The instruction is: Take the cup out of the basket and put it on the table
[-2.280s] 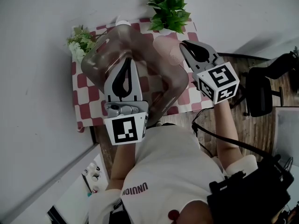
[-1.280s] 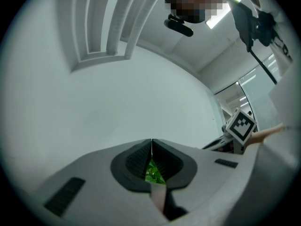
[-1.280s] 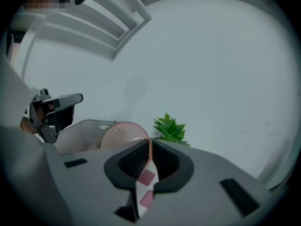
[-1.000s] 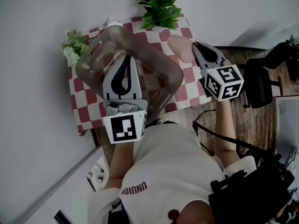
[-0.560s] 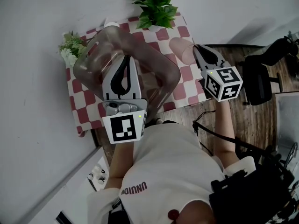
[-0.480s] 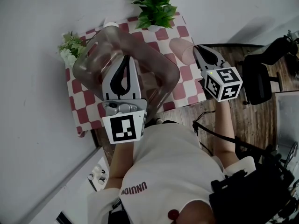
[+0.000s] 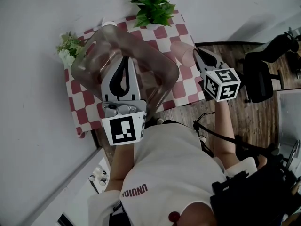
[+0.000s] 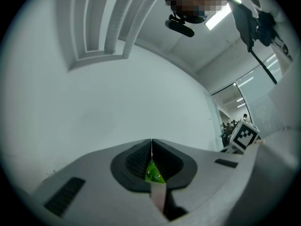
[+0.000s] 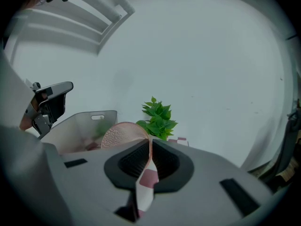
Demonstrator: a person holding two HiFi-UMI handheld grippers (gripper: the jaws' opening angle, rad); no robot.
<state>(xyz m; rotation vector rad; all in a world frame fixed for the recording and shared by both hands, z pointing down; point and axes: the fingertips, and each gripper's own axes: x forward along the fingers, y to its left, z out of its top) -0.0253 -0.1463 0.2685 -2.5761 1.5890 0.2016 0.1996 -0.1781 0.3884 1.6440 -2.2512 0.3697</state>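
Note:
A pink see-through cup (image 7: 181,51) hangs just right of the basket (image 7: 96,55), over the right part of the checkered cloth (image 7: 82,102). My right gripper (image 7: 196,54) is shut on the cup's wall. In the right gripper view the cup's rim (image 9: 123,134) runs between the right gripper's (image 9: 150,142) pads. The smoky translucent basket (image 9: 84,126) shows behind it at the left. My left gripper (image 7: 124,60) lies over the basket's near side. In the left gripper view the left gripper's (image 8: 151,142) tips meet, with a thin pale strip, seemingly the basket's wall, pinched lower down.
A green potted plant (image 7: 150,6) stands at the table's far edge, and in the right gripper view the plant (image 9: 159,119) rises just behind the cup. A small flower bunch (image 7: 68,46) sits at the far left corner. A black office chair (image 7: 263,74) stands on the wooden floor at the right.
The right gripper has carried the cup from over the basket's right rim out to the right and lower toward the cloth. The left gripper and the basket have kept still.

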